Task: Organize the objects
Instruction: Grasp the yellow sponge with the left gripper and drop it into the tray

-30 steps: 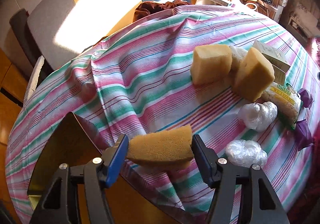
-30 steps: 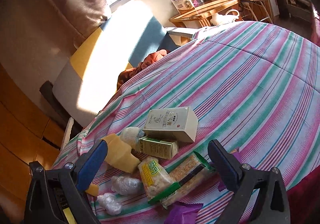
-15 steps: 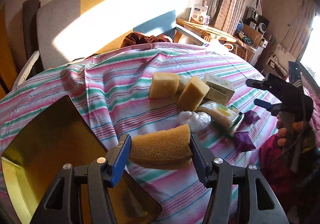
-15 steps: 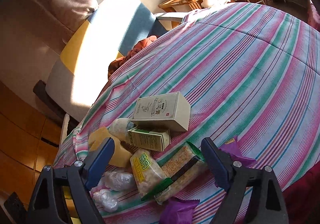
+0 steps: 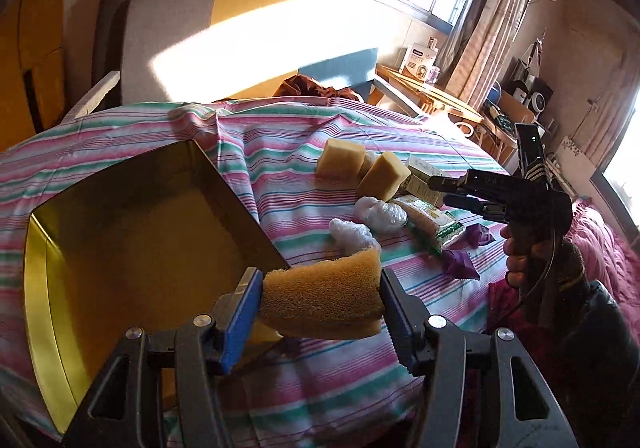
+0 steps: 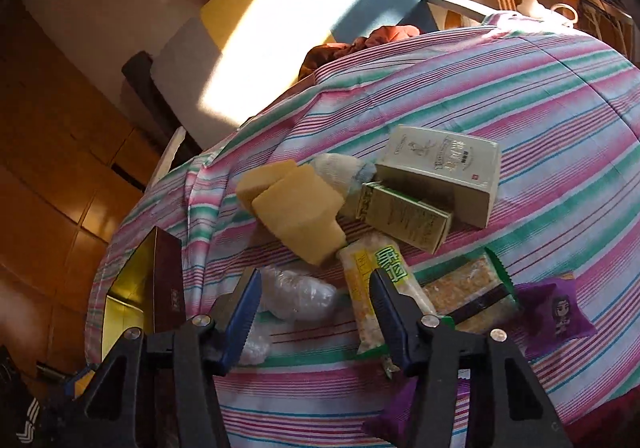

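left wrist view: the left hand-held gripper (image 5: 320, 302) is clamped on a tan sponge (image 5: 322, 298), its pads pressed to the sponge's two short ends so that the long axis runs straight across from finger to finger. the sponge hangs just off the near right corner of the open gold-lined box (image 5: 132, 244), which lies down and to the left on the striped bedspread (image 5: 280, 151); judging by that, the drop calls for a short carry to the left over the box wall. farther up the bed, two more yellow sponges (image 5: 360, 167) wait beside the cartons, with the right hand-held gripper (image 5: 438, 189) reaching in from the right above the snack packets (image 5: 432, 219)

right wrist view: the right hand-held gripper (image 6: 314, 308) is closing, and nothing is yet pinched between its pads. a clear plastic bundle (image 6: 298, 298) lies just ahead of the left finger, a green-lettered snack packet (image 6: 372, 280) runs lengthwise up past the right one. this hand is the nearer to the packets, the green carton (image 6: 404, 217) and the pale box (image 6: 440, 171); the gold-lined box sits well off to its left
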Action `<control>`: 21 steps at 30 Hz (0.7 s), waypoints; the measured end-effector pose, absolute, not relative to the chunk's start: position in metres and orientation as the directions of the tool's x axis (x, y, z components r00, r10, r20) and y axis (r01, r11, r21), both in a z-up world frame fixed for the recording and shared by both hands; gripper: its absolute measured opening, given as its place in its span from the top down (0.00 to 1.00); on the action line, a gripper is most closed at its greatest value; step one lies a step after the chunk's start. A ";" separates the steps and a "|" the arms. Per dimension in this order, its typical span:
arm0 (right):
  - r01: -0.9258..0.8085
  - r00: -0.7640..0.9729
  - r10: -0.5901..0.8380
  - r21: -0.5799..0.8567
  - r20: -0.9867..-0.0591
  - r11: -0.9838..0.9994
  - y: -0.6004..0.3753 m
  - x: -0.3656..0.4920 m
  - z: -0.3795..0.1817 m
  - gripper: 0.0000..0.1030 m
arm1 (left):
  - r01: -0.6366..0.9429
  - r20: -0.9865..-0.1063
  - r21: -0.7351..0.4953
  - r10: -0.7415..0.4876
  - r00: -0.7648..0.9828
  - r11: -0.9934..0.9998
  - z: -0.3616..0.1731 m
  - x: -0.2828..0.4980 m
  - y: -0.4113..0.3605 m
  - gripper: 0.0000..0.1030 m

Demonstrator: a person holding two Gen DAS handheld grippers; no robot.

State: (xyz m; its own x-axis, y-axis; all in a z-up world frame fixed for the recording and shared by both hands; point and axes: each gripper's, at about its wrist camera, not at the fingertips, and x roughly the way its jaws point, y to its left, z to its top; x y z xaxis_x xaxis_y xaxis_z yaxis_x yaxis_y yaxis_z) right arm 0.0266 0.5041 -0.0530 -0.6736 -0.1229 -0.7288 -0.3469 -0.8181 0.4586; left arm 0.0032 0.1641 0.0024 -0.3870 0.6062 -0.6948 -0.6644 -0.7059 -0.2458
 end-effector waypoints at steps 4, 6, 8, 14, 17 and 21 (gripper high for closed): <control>-0.213 -0.615 -0.182 0.384 -0.767 -0.898 0.461 0.014 -0.057 0.51 | -0.640 -0.689 -0.242 0.593 -0.417 -0.730 0.003 0.005 0.147 0.42; -0.132 -0.580 -0.211 0.346 -0.787 -0.929 0.436 0.005 -0.060 0.51 | -0.624 -0.686 -0.252 0.591 -0.424 -0.740 0.003 0.004 0.138 0.42; -0.077 -0.552 -0.192 0.279 -0.811 -0.957 0.414 -0.003 -0.064 0.51 | -0.609 -0.683 -0.256 0.586 -0.436 -0.751 0.004 0.001 0.131 0.42; -0.030 -0.449 -0.131 0.161 -0.884 -0.986 0.386 -0.035 -0.097 0.52 | -0.562 -0.683 -0.267 0.565 -0.463 -0.783 0.003 -0.008 0.112 0.41; -0.017 -0.456 -0.093 0.113 -0.885 -0.993 0.379 -0.038 -0.100 0.71 | -0.510 -0.686 -0.271 0.535 -0.493 -0.817 0.002 -0.020 0.097 0.41; 0.006 -0.486 -0.105 0.117 -0.868 -0.993 0.378 -0.032 -0.089 0.71 | -0.383 -0.726 -0.199 0.398 -0.561 -0.902 -0.003 -0.057 0.073 0.41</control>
State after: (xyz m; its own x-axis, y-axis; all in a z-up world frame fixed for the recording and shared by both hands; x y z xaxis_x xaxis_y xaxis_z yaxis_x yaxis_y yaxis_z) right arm -0.0324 0.3782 -0.0887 -0.4855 -0.1054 -0.8679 0.0059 -0.9931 0.1173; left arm -0.0574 0.0727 -0.0026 -0.5611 0.3984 -0.7255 -0.3832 -0.9020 -0.1989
